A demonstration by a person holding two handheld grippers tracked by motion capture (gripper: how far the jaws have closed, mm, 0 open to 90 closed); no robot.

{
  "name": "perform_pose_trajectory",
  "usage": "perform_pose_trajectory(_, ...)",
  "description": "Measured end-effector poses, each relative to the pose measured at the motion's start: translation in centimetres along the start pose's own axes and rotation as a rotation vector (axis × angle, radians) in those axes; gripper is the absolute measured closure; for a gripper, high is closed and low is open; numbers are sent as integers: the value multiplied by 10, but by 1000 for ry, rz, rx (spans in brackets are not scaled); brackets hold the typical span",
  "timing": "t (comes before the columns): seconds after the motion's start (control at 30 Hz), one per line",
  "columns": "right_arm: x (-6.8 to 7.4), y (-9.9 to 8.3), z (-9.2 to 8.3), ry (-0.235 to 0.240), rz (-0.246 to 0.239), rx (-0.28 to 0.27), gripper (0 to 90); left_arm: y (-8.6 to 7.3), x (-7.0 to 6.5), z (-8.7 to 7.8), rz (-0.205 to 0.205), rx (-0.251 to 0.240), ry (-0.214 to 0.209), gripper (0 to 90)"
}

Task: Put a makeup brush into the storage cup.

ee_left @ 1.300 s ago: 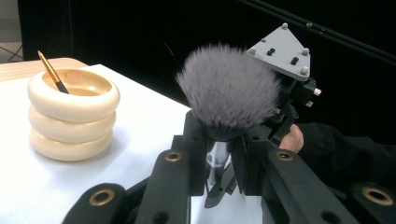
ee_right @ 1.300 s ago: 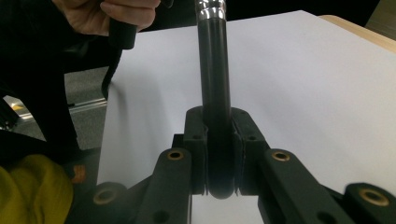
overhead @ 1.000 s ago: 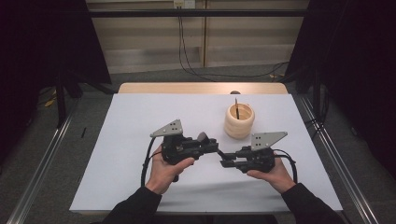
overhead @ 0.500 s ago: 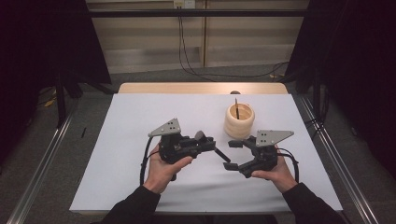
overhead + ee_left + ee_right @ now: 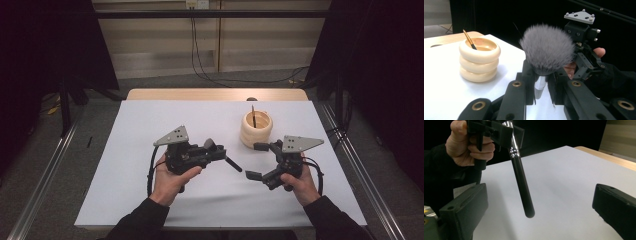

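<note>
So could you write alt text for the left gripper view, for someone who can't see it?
A fluffy grey makeup brush stands clamped by its silver collar in the left tool. Left of it on the white table sits a cream ringed holder with a thin brush inside.

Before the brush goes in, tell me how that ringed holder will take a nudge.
The ringed holder looks squat and wide-based, so it would likely slide on the white table cover rather than tip. The thin brush leaning inside would probably shift or rattle.

Makeup brush (image 5: 546,50), fluffy grey bristles, silver ferrule, black handle, held above table
</note>
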State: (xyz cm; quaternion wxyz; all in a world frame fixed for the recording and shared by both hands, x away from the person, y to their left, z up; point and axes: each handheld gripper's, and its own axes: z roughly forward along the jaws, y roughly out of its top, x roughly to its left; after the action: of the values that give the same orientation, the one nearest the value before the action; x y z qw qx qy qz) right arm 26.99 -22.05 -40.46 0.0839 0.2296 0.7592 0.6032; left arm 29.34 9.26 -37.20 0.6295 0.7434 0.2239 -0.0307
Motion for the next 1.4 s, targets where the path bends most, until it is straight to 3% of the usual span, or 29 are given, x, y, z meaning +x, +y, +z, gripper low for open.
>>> perform_pose_trajectory(0.23,-1,3,-11,-24,30,-49,10,5,0,-7,15,25,17,776)
perform_pose_trajectory(0.4,1,3,-10,-36,18,-39,10,6,3,-9,-4,51,30,775)
perform_pose_trajectory(0.63,1,3,-9,-40,3,-16,24,7,3,-5,18,107,40,775)
perform_pose_trajectory(0.77,1,2,-6,-32,3,3,34,10,1,-1,31,160,63,775)
perform_pose_trajectory(1.07,4,0,1,-8,-10,47,54,14,-7,17,57,311,50,775)
perform_pose_trajectory(1.4,6,0,7,32,-1,90,116,19,-11,26,65,327,32,775)
